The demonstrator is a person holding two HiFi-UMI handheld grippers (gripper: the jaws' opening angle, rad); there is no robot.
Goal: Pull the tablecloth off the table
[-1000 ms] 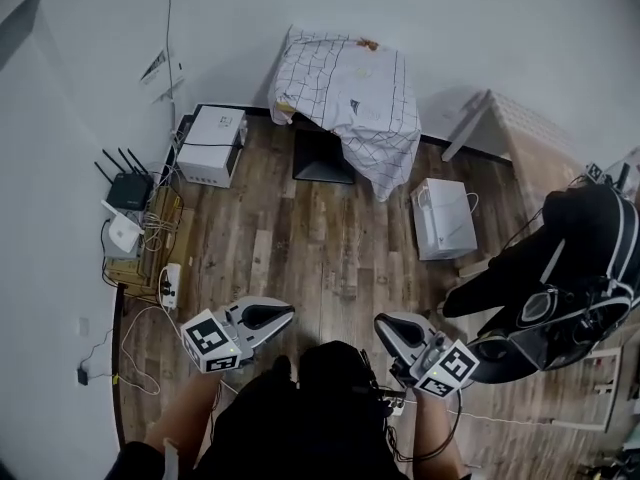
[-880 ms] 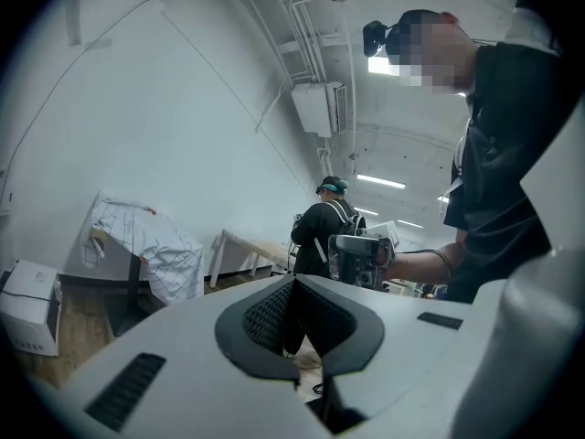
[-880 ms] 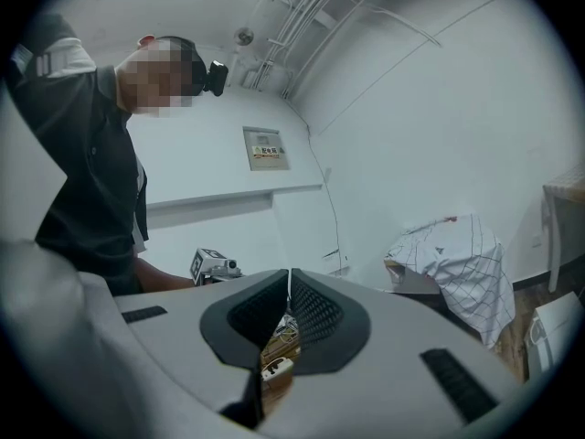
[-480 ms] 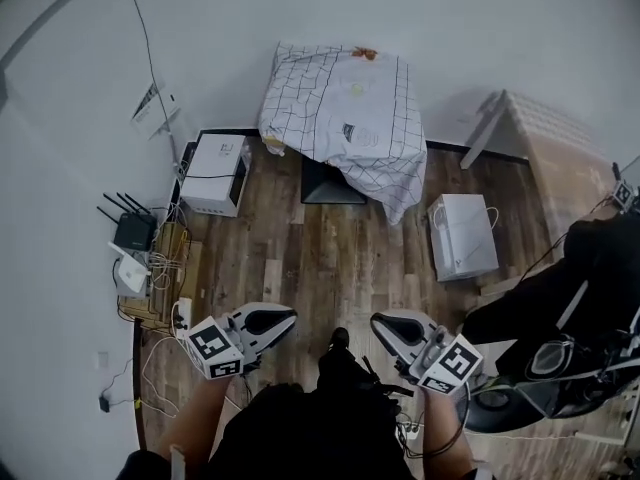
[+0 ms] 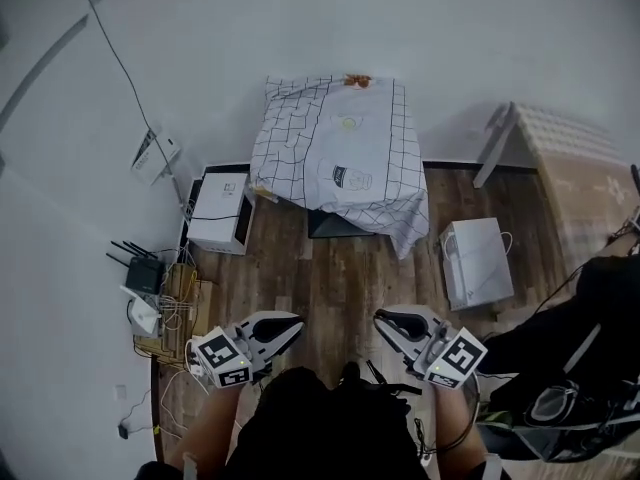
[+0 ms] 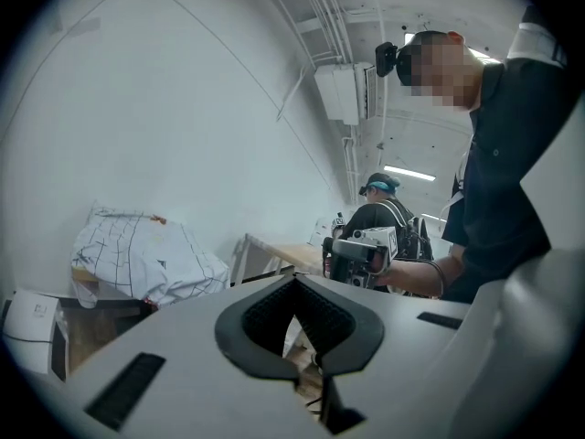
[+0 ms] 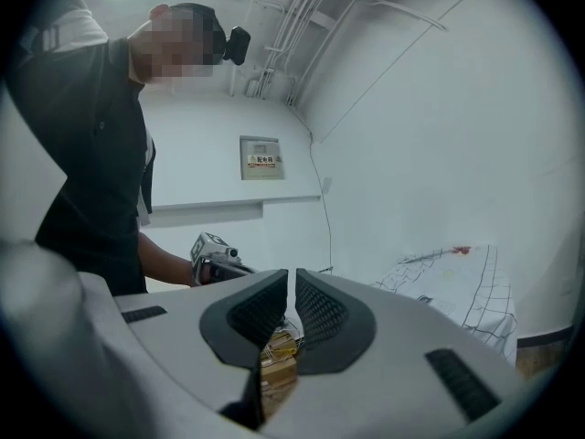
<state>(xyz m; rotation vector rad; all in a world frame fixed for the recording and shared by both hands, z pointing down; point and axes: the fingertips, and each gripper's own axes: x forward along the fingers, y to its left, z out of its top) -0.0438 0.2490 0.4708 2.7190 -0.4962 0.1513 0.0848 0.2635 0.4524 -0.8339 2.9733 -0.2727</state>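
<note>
A white tablecloth with a black grid (image 5: 340, 158) drapes over a small table against the far wall, its corner hanging low at the front right. It also shows in the left gripper view as the tablecloth (image 6: 142, 259) and at the right of the right gripper view as the tablecloth (image 7: 457, 286). My left gripper (image 5: 293, 324) and right gripper (image 5: 383, 320) are held near my body, well short of the table, turned toward each other. Both are shut with nothing between the pads.
A white box (image 5: 220, 213) stands left of the table and another white box (image 5: 478, 263) to its right. A router and tangled cables (image 5: 150, 293) lie along the left wall. A wooden table (image 5: 580, 168) is at the right. Another person (image 6: 388, 222) stands behind.
The covered table has grown nearer and shifted lower in the head view as I walked toward it. Both grippers travelled along with me, staying shut and empty.
</note>
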